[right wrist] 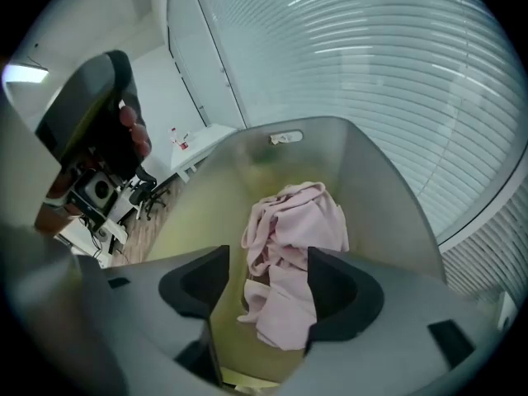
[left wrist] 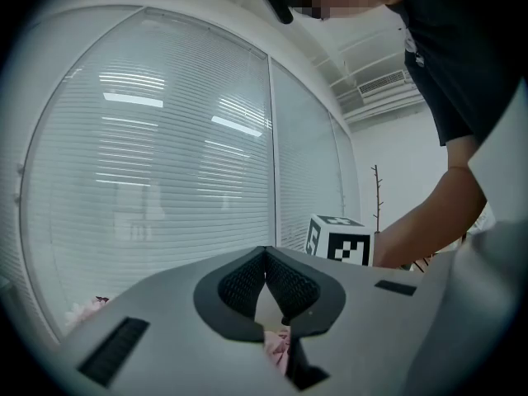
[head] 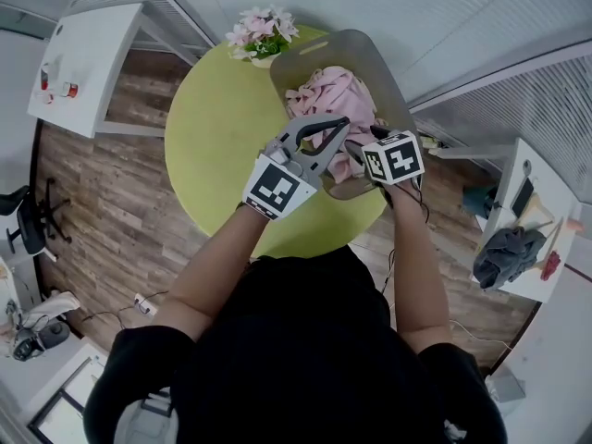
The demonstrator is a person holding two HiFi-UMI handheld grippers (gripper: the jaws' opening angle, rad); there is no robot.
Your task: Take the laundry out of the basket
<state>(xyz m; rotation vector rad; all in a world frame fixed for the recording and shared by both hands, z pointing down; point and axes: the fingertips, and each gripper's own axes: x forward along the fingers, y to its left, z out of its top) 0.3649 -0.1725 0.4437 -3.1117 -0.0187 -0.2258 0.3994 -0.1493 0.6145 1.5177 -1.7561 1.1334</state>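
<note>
Pink laundry (head: 328, 95) lies bunched in a grey basket (head: 370, 63) on the round yellow-green table (head: 213, 128). My left gripper (head: 344, 126) reaches over the basket's near side with its jaws shut tip to tip and nothing between them; in the left gripper view (left wrist: 266, 258) it points level at the window blinds. My right gripper (head: 359, 158) tilts steeply down into the basket beside it. Its jaws stand open, and the pink laundry (right wrist: 297, 221) shows between and below them (right wrist: 266, 262) without the pads pressing on it. The basket's wall (right wrist: 388, 188) rises around the cloth.
A vase of pink flowers (head: 262, 30) stands on the table just behind the basket. A white desk (head: 83, 63) is at the far left, an office chair (head: 28, 220) below it. At the right a white shelf (head: 541, 202) carries a grey cloth (head: 507, 252).
</note>
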